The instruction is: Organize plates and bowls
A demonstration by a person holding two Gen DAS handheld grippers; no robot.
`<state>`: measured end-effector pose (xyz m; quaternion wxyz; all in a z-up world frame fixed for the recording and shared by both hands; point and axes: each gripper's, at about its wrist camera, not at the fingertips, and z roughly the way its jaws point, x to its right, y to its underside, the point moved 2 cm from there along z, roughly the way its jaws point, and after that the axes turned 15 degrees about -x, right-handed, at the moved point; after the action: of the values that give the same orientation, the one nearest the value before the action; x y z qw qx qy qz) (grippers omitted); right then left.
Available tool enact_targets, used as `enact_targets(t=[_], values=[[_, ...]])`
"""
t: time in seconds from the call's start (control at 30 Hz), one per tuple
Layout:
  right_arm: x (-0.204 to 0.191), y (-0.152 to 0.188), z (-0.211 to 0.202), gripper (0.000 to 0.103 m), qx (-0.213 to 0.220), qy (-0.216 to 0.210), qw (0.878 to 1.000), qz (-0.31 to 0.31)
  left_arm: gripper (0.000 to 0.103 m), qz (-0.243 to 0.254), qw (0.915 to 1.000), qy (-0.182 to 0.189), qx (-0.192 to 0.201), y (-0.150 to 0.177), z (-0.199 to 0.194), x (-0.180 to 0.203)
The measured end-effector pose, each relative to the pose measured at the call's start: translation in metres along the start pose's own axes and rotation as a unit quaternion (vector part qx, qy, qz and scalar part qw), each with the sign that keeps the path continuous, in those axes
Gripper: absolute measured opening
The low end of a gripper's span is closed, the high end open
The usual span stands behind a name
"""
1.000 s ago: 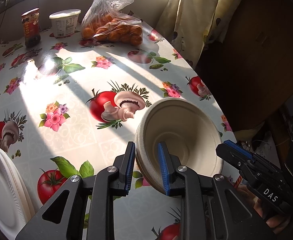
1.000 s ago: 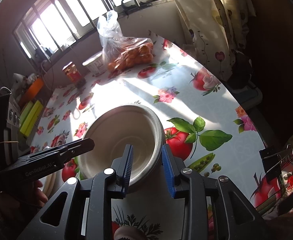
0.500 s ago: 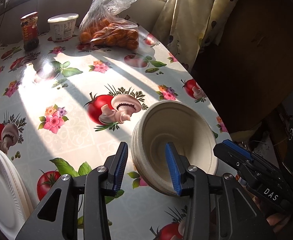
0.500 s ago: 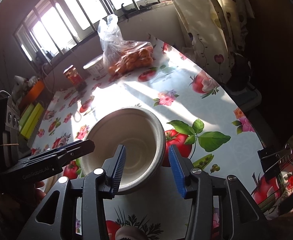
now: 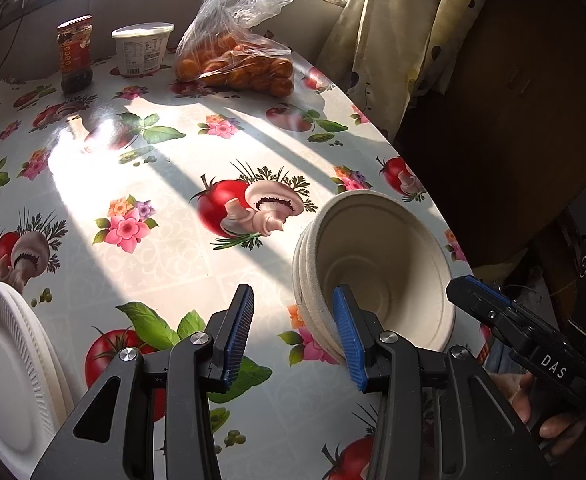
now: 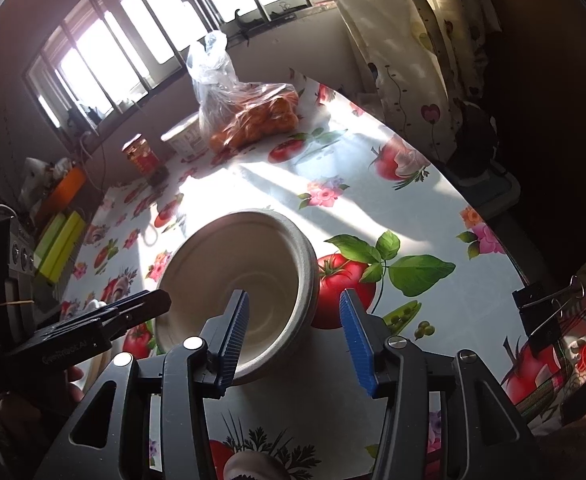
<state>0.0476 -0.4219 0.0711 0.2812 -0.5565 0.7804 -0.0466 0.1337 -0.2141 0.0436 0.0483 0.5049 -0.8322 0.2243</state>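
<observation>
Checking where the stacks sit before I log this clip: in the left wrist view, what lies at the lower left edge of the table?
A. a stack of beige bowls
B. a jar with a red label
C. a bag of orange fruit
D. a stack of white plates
D: the white plates lie at the lower left edge, while the bowls stand at the right and the jar and fruit bag stand at the far end.

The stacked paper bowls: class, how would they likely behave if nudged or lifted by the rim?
The stack of bowls looks like thin moulded pulp, so probably light and apt to slide on the glossy tablecloth. Its nested rims may separate; a one-sided lift could tip it.
</observation>
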Motion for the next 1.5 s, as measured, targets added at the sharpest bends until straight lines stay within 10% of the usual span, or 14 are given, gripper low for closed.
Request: enact_targets(t=[0.83,1.1,1.5], values=[[0.002,0.001,0.015,0.047,-0.018,-0.012,1.0,-0.001,0.043,0.014,0.9999,0.005,-0.008,0.001,0.012,0.009],[0.0,0.001,0.017,0.032,-0.02,-0.014,1.0,-0.003,0.042,0.009,0.9999,0.003,-0.006,0.002,0.013,0.007],[-0.004,0.002,0.019,0.029,-0.019,-0.017,1.0,-0.01,0.027,0.016,0.9998,0.003,-0.006,0.002,0.013,0.012]])
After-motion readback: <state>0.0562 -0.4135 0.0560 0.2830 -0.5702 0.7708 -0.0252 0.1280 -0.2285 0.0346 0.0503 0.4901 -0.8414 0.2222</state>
